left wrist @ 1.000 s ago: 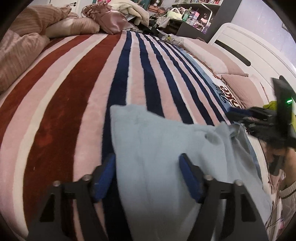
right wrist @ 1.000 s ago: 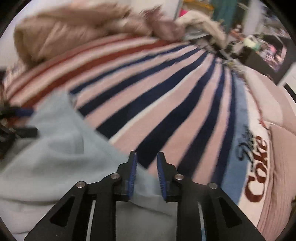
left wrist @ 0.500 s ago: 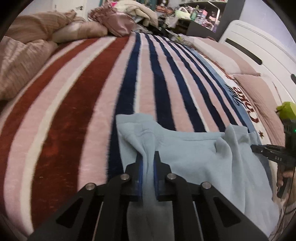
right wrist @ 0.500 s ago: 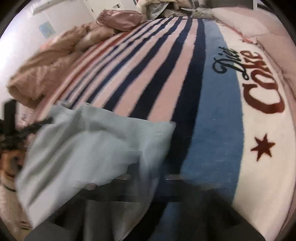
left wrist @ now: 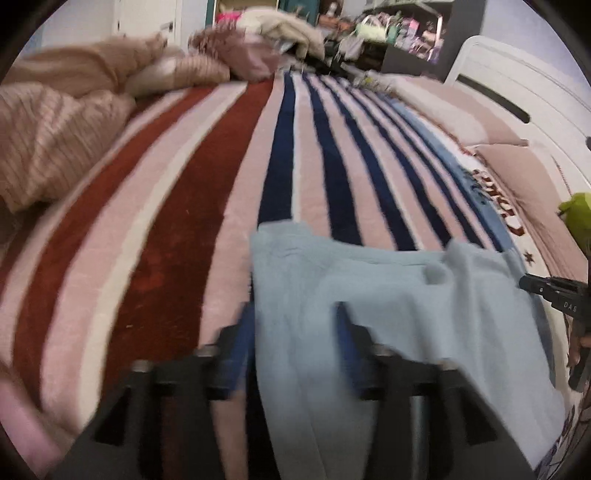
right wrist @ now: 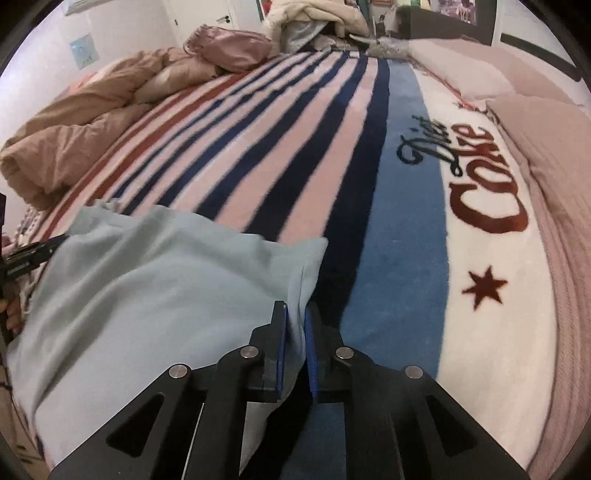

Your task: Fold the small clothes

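One striped blanket (right wrist: 280, 155); cluttered shelves (left wrist: 402, 26)

So the garment (left wrist: 388, 295) lies flat on the blanket (left wrist: 184, 184) at the near edge of the bed. Crumpled bedding (left wrist: 55, 122) is piled at the far left, pillows (right wrist: 535, 122) run along the right side, and a cluttered shelf (left wrist: 399, 26) stands behind the bed's far end.

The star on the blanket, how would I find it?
Start at the big striped blanket covering the bed. Follow its white panel on the right side, below the red "Coke" lettering. The dark red star sits there alone, the only star shape, pointed rather than curly like the letters.
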Tool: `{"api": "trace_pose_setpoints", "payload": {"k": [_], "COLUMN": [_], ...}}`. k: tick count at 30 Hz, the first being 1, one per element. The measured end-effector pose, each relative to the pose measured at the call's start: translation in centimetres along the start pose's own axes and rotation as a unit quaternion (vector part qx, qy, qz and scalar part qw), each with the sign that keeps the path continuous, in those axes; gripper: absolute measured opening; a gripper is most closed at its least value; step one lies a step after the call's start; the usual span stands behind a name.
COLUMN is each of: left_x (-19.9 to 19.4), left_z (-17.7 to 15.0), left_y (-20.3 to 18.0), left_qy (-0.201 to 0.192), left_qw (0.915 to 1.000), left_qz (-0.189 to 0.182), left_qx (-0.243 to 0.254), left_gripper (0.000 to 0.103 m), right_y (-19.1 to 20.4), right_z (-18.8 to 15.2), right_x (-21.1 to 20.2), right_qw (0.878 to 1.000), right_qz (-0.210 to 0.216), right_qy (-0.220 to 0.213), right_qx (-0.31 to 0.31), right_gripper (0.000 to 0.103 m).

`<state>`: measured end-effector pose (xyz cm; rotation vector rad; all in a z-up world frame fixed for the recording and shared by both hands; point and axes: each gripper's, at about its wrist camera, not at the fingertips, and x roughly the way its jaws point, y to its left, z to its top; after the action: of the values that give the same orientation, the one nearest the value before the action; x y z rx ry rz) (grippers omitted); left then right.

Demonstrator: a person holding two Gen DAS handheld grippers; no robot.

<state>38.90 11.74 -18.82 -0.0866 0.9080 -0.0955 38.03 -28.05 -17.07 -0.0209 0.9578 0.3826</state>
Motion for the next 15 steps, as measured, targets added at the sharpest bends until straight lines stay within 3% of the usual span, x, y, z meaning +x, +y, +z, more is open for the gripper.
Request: {"api": "trace_pose_setpoints", "payload": {"k": [2, 5, 8, 11, 15], "left_x": [-2.7, -5.8, -9.3, -12.4, -16.0], "left_z": [-0.6, -1.8, -3.2, -5.0, -8.1], "left_y": [-0.5, -1.2, -2.6, -4.0, -5.6], "left_qy": [-0.021, -0.04, -0.065, -0.082, -0.1], "left_qw": [0.9997, 0.9992, 0.9976, 0.9963, 0.9946], "left_qz": [0.009, 0.004, 0.019, 0.016, 0.012], "left_qx": [0.001, 0.003, 0.017, 0.021, 0.025], "left_gripper": [0.072, 0.074, 0.086, 0.089, 0.095], "right_y": [1.0, 3.2, 5.9, 8.3, 11.1], "right_z": [-0.5, -1.7, -3.4, -5.4, -8.3], "right_x": [-1.7, -5.2, -8.4, -11.0, -12.9], "right_qw": [1.0, 0.999, 0.996, 0.993, 0.99], "right_qz": [0.004, 0.024, 0.038, 0.061, 0.072], "right_qy": [-0.011, -0.033, -0.056, -0.074, -0.088], "right_qx": [-0.011, -0.027, -0.055, -0.07, -0.087], "right_gripper": [0.028, 0.029, 0.034, 0.047, 0.048]}}
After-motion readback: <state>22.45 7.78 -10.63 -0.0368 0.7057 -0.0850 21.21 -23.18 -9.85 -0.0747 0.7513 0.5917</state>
